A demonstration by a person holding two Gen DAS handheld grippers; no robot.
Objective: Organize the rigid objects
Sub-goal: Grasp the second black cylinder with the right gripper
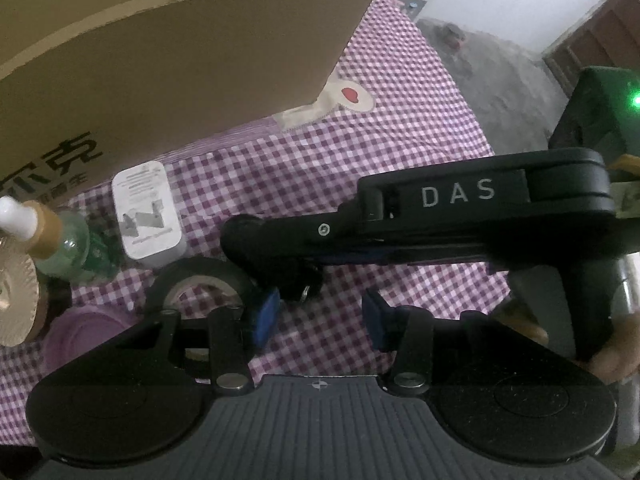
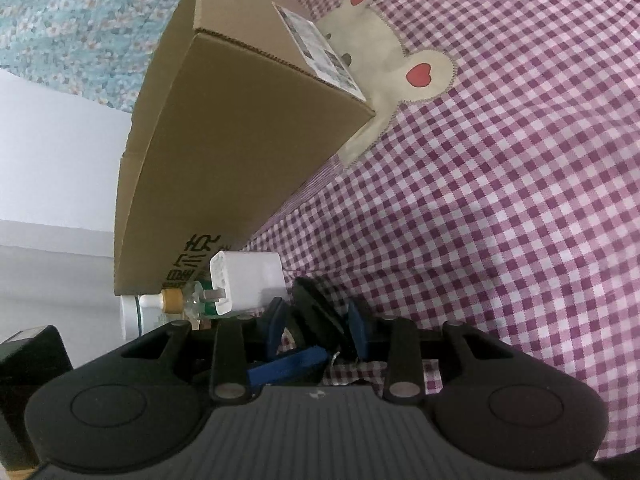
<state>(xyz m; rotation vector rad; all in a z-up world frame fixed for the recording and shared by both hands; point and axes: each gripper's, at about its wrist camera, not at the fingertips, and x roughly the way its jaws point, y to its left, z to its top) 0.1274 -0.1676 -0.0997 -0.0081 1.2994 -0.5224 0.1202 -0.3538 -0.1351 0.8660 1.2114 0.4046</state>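
Observation:
A black tape roll lies on the checked cloth in the left wrist view, next to a white charger block and a green glass bottle. My left gripper is open and empty, its blue pads either side of bare cloth. My right gripper reaches in from the right, its tips at the tape roll. In the right wrist view my right gripper has its jaws around the black tape roll. The white charger and the bottle lie just beyond.
A large open cardboard box stands behind the objects, also shown in the right wrist view. A purple lid and a gold-capped jar sit at the left. The cloth has a bear patch.

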